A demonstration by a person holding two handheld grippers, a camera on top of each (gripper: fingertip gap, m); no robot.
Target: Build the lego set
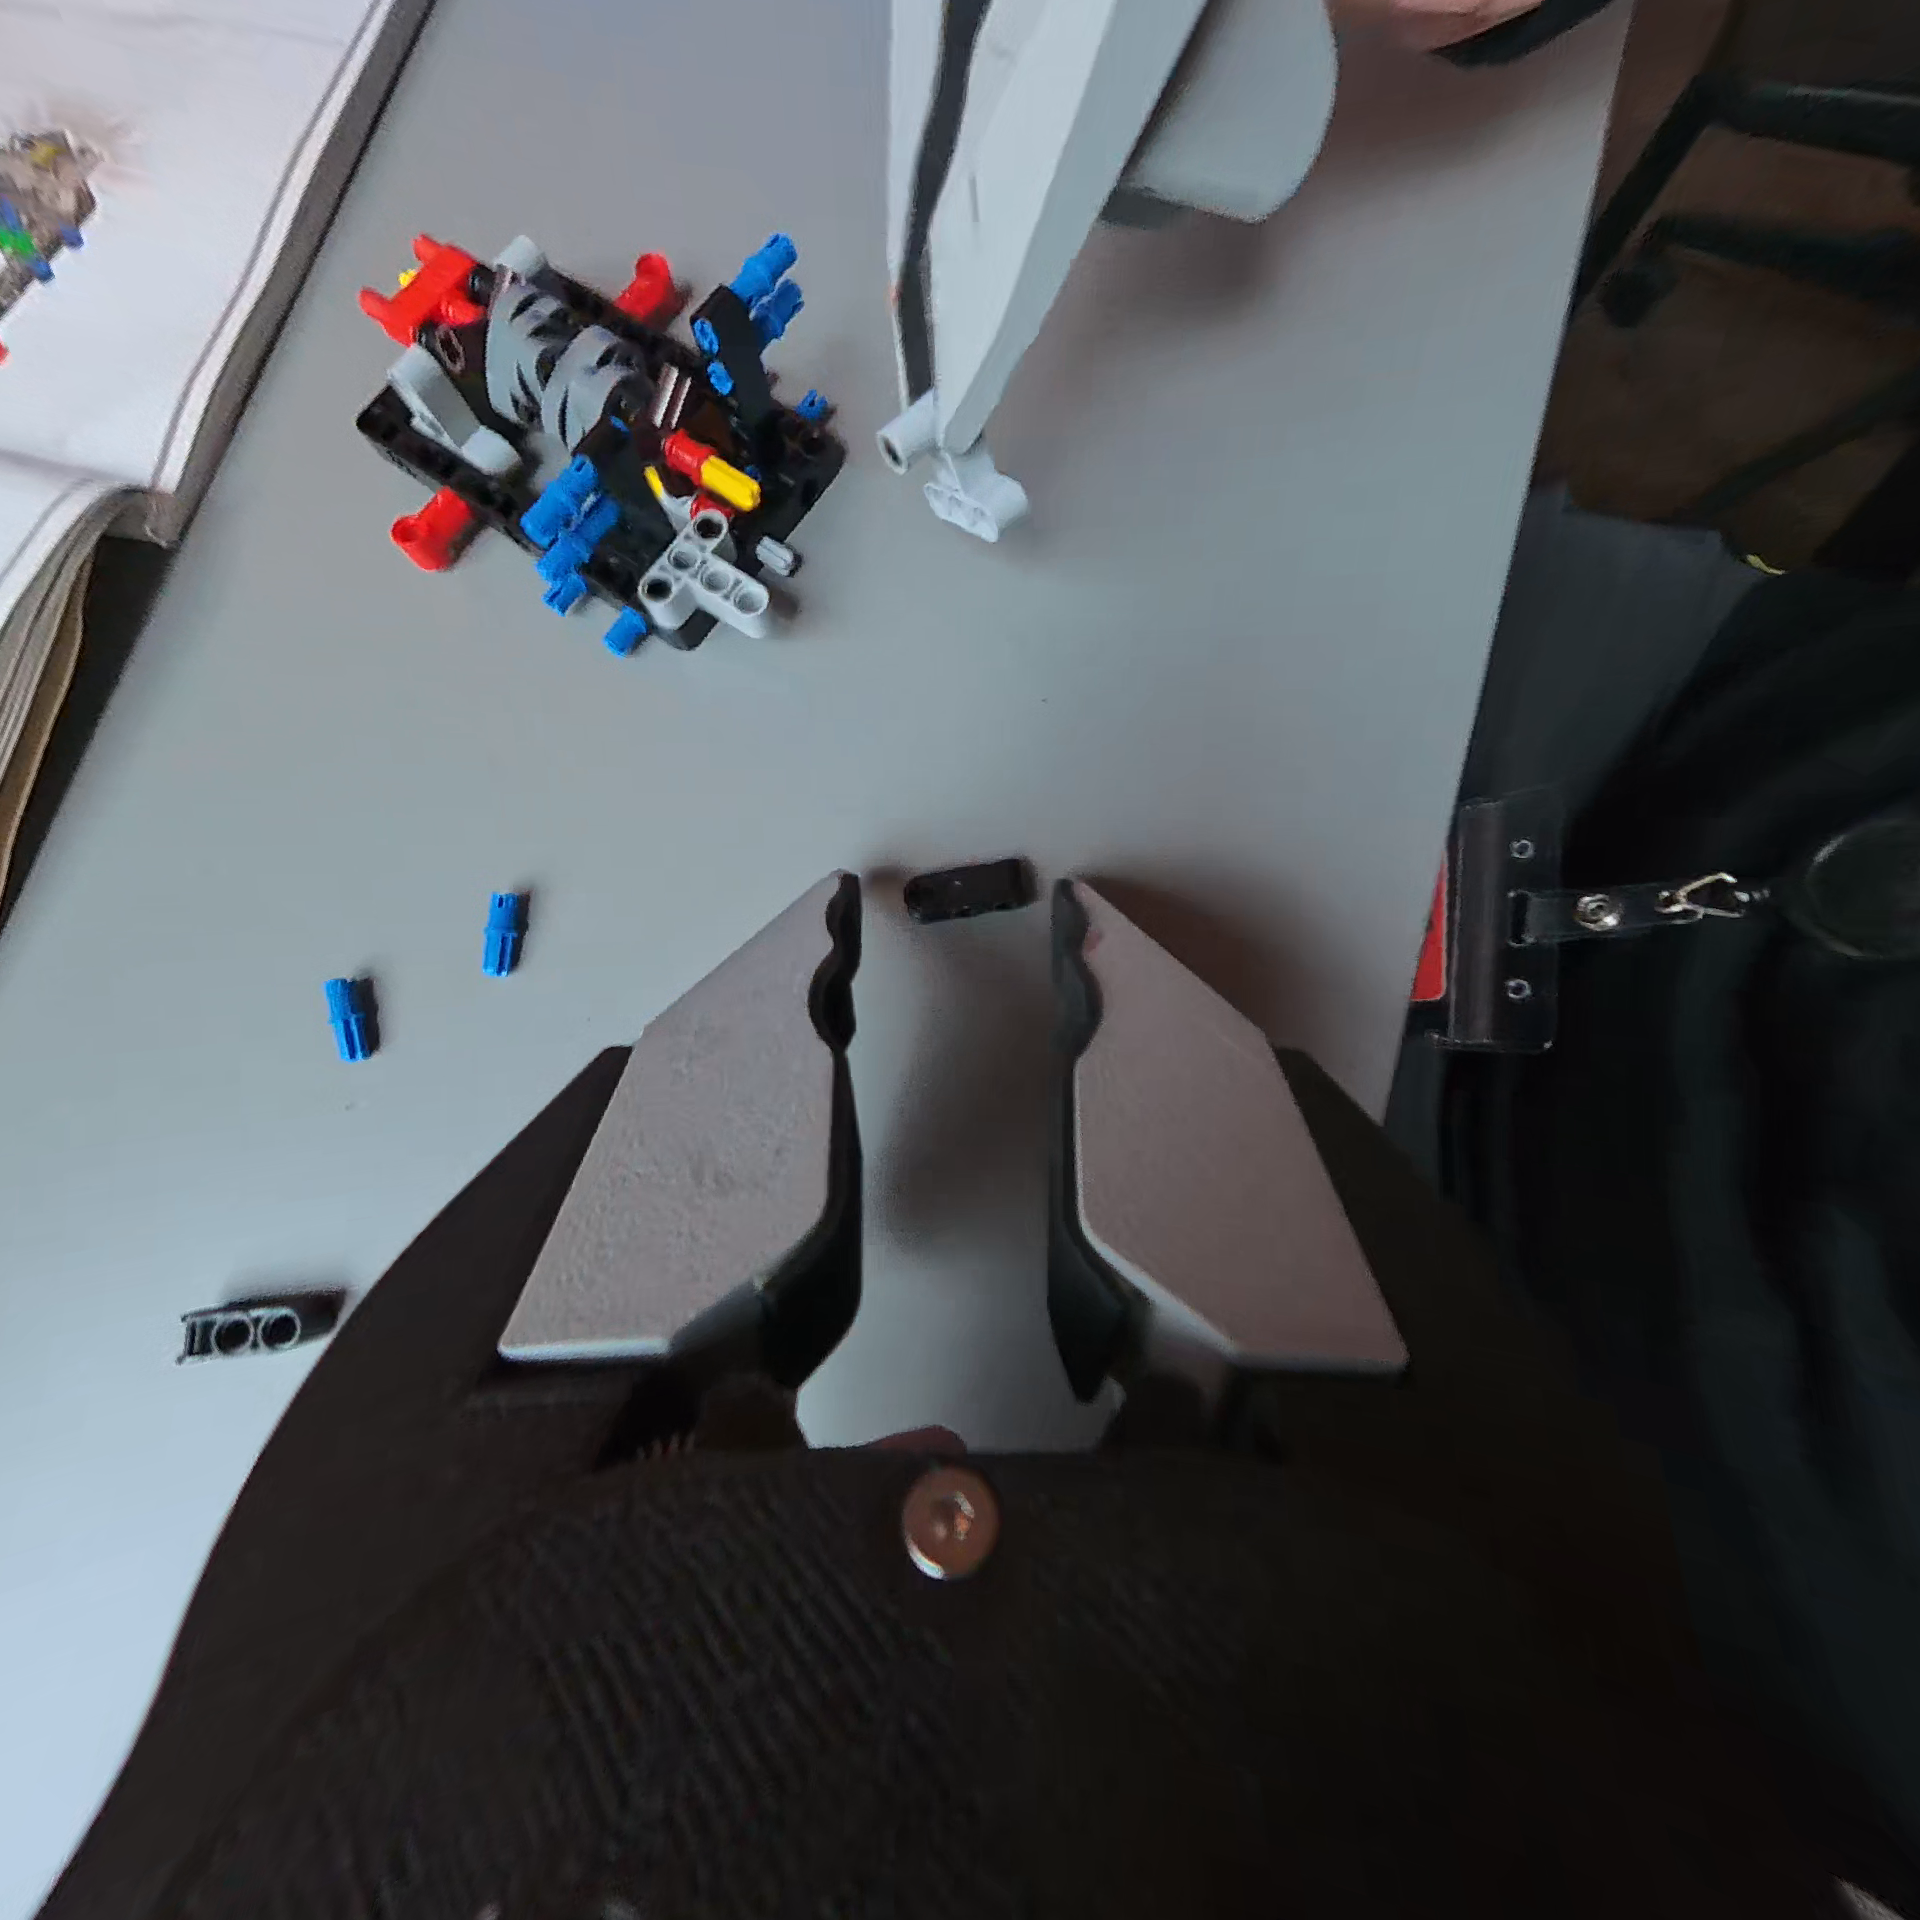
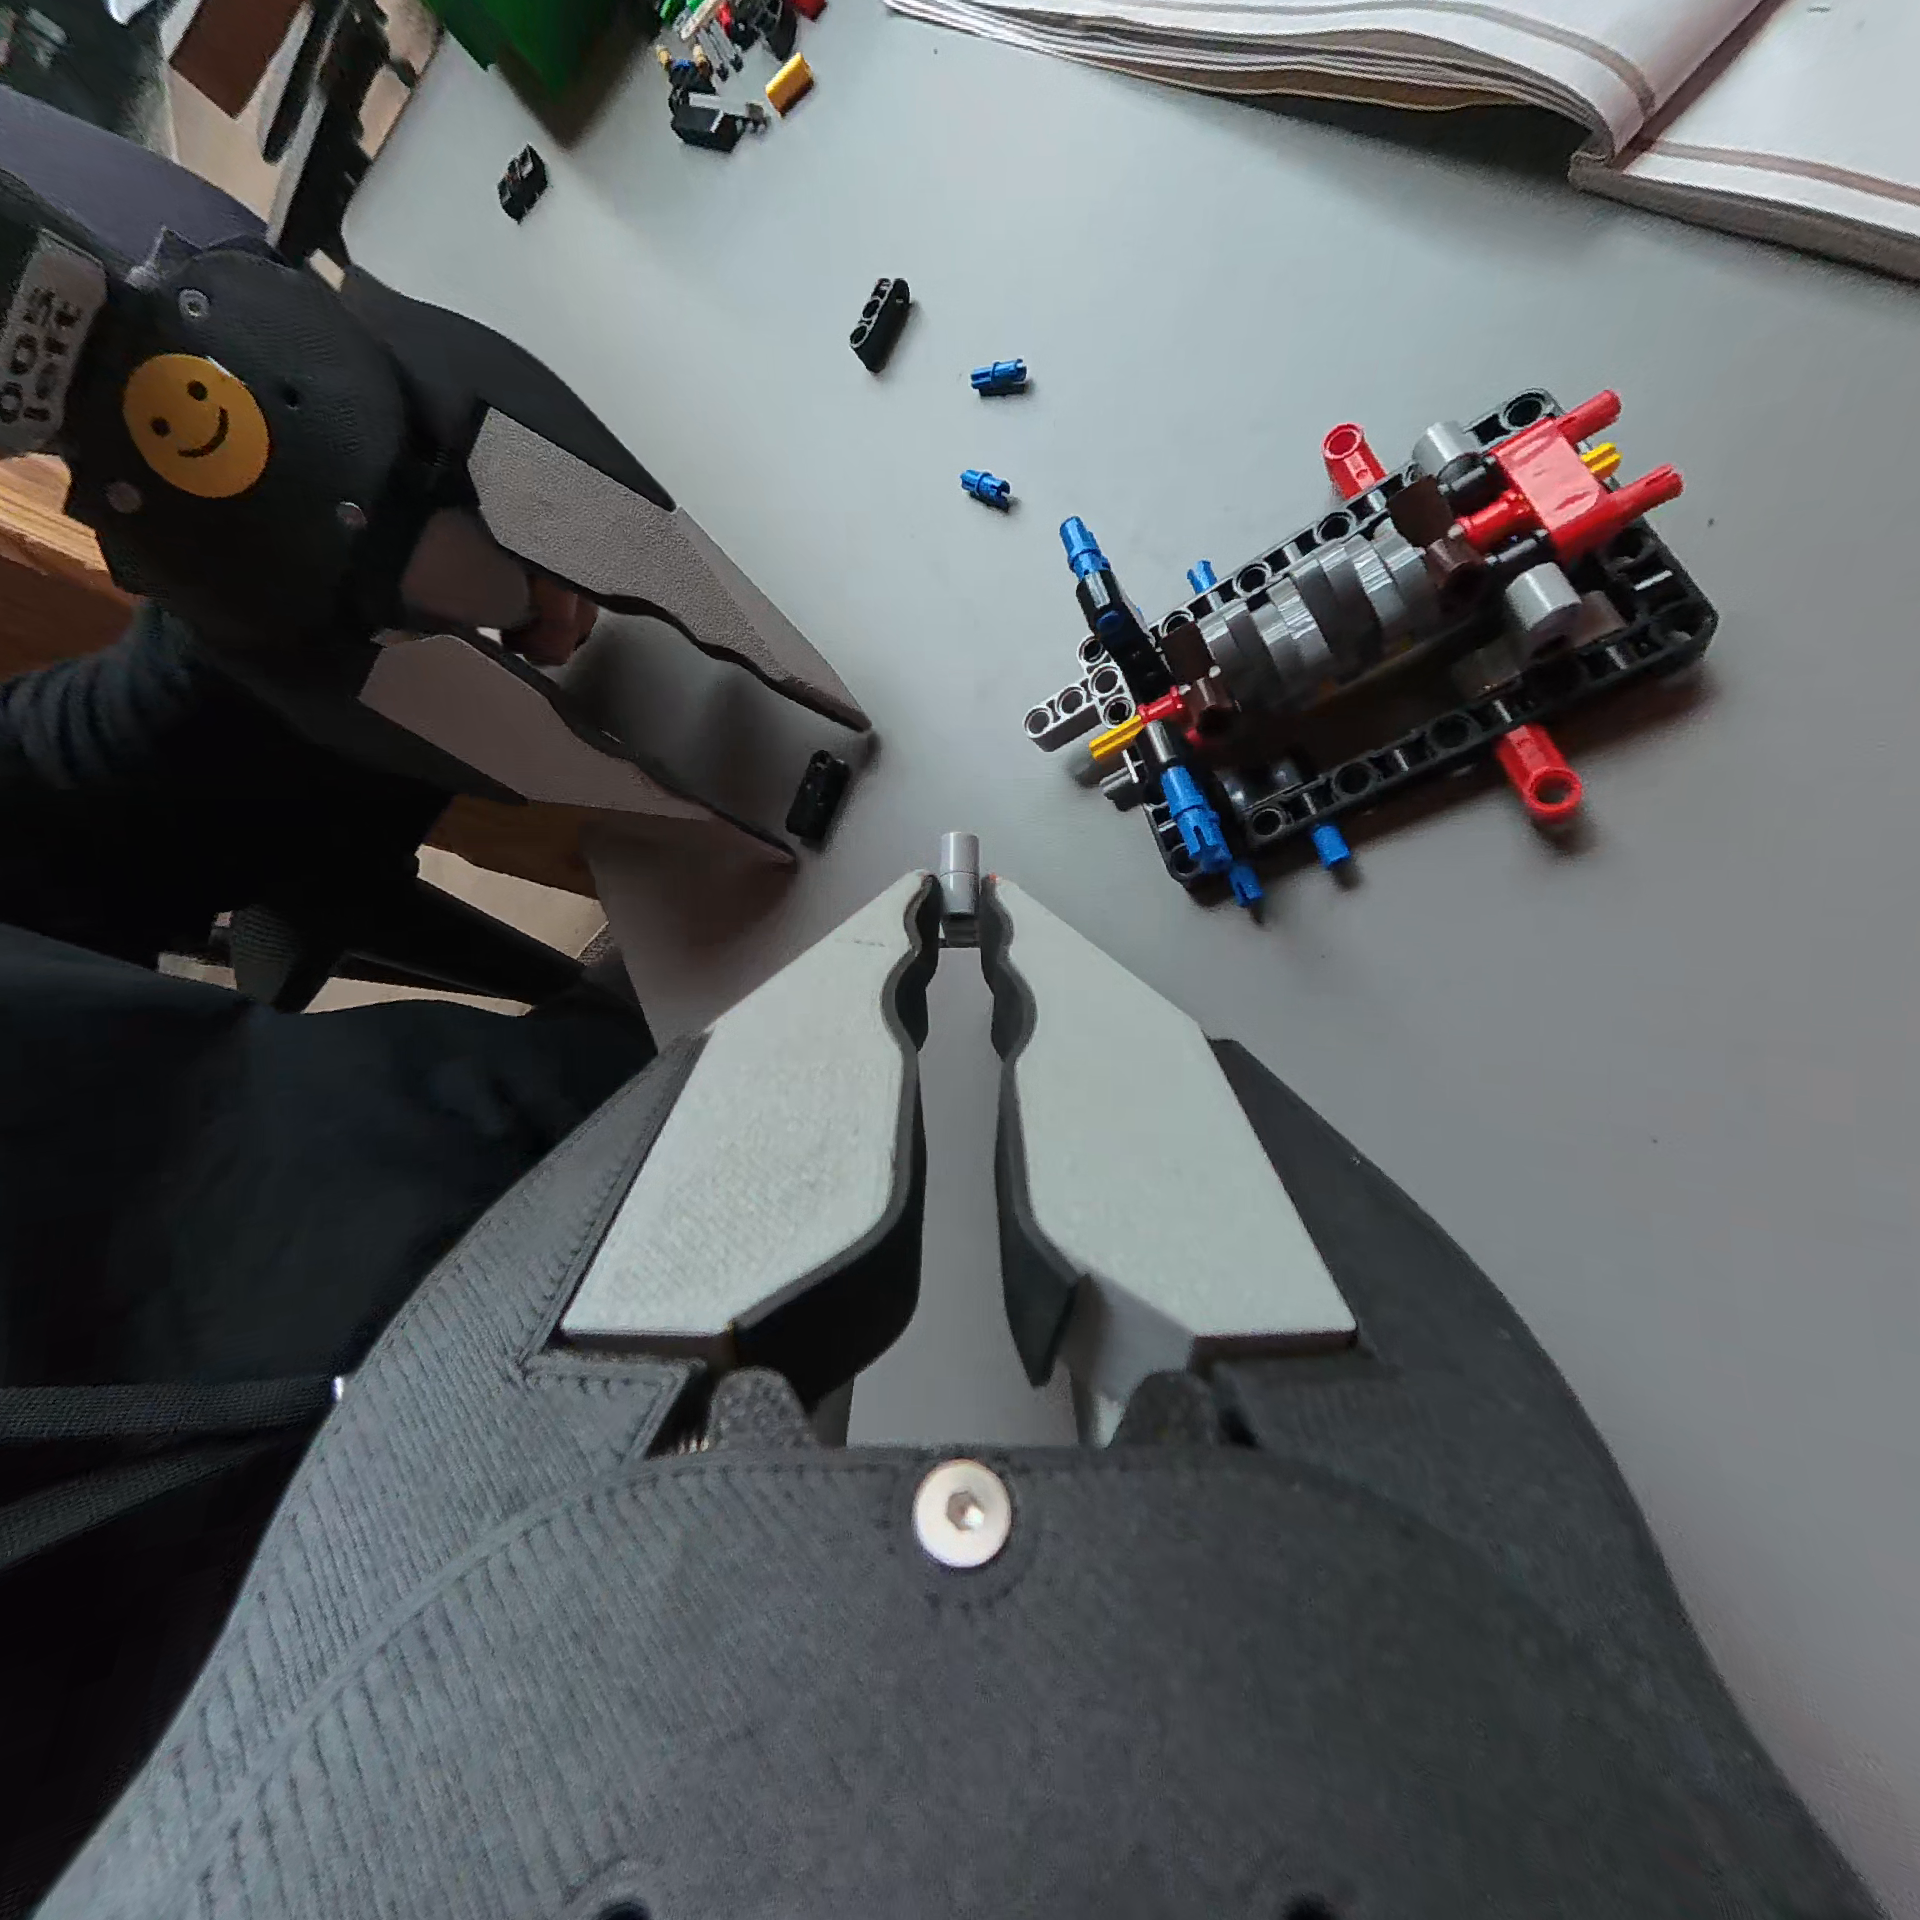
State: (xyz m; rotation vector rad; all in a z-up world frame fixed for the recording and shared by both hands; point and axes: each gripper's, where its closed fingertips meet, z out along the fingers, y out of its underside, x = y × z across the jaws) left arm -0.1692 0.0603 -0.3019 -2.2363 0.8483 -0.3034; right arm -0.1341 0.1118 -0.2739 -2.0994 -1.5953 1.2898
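Risk: small parts slipping at the tool tips

Left tool [image 1: 956, 894] gapes around short black beam [image 1: 968, 886] lying flat on grey desk [image 1: 1143, 675], nothing gripped. Right tool [image 2: 958, 902] pinches small grey pin connector [image 2: 958, 873] by its end only; a twist could pop it free. Partial lego build [image 2: 1382, 644] sits at 1 o'clock in right wrist view. Closing off-centre may skid the beam off the near desk edge.

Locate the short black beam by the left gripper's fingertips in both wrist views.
Left wrist view: short black beam lies on the table just past the open left gripper, centre frame.
Right wrist view: same beam sits left of centre, between the left gripper's fingertips.
Shared landmark: the black-framed lego assembly.
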